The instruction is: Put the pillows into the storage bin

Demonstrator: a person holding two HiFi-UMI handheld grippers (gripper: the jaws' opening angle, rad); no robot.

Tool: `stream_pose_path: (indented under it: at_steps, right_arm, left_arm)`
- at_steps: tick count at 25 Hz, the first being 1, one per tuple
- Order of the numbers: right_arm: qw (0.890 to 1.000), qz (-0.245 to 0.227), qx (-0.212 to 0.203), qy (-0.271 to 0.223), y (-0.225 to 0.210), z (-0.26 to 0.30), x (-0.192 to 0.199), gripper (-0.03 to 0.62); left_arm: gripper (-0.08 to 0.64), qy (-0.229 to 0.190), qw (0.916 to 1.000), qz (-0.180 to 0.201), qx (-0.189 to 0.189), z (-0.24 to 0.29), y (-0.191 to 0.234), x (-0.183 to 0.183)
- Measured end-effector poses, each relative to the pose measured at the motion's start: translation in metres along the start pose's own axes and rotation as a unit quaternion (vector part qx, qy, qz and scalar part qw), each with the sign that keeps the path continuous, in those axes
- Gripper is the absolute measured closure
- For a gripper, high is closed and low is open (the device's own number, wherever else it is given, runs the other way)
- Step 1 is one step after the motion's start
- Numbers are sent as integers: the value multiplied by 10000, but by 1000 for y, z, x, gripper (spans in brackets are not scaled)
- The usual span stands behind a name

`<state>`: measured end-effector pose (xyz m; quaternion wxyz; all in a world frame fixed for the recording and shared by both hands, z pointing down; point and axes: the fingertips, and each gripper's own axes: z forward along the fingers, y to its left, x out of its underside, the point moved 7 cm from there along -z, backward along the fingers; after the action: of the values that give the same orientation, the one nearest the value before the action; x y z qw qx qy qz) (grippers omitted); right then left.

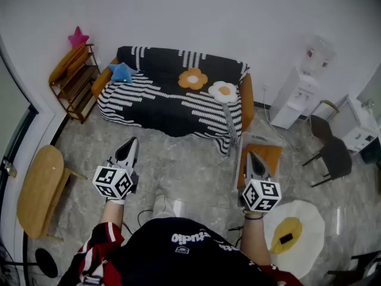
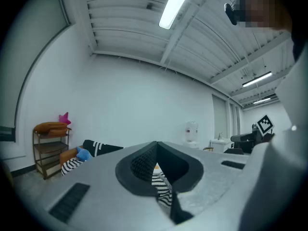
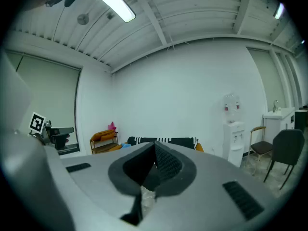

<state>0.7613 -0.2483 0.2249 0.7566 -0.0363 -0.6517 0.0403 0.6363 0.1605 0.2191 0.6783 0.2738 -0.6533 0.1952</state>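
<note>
sofa (image 1: 172, 109): well ahead, carries all the pillows
bin (image 1: 266, 154): orange box at the sofa's right end, probably the target
pillows: blue star (image 1: 122, 72), orange flower (image 1: 193, 78), white flower (image 1: 223, 91)
left gripper (image 1: 132, 142), right gripper (image 1: 251, 156): jaws together, empty
step: approach; next, open and reach

Sofa (image 1: 246, 98) has a black-and-white striped throw (image 1: 161, 109) over it, three pillows on top: blue star pillow (image 1: 122, 72) at the left end, orange flower pillow (image 1: 192, 78) mid-seat, white flower pillow (image 1: 223, 91) just right of it.

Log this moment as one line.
left gripper: shut, empty | right gripper: shut, empty | blue star pillow, orange flower pillow, white flower pillow: on sofa
</note>
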Motion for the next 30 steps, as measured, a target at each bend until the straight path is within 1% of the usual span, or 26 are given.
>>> stream_pose_path:
  at_steps: [10, 13, 15, 17, 22, 27, 30]
  right_arm:
    - [10000, -70, -1, 65, -4, -2, 1, 600]
    - [9999, -122, -29, 53, -3, -1, 2, 600]
    - [9998, -132, -143, -10, 0, -2, 2, 598]
    - [9993, -111, -344, -57, 3, -3, 1, 589]
    - [9970, -433, -641, -35, 12, -6, -4, 589]
    - [9965, -220, -809, -37, 7, 0, -4, 589]
    - [9969, -28, -783, -35, 3, 11, -2, 589]
  left_arm:
    - [557, -7, 9999, 70, 94, 2, -10, 1]
    - [557, 3, 9999, 30, 131, 2, -11, 4]
    - [558, -19, 9999, -36, 120, -1, -11, 4]
    - [558, -48, 9999, -70, 115, -3, -11, 2]
    - [558, -75, 9999, -42, 71, -6, -9, -2]
    - [558, -15, 9999, -131, -19, -8, 4, -1]
    - [558, 92, 9999, -88, -43, -1, 13, 1]
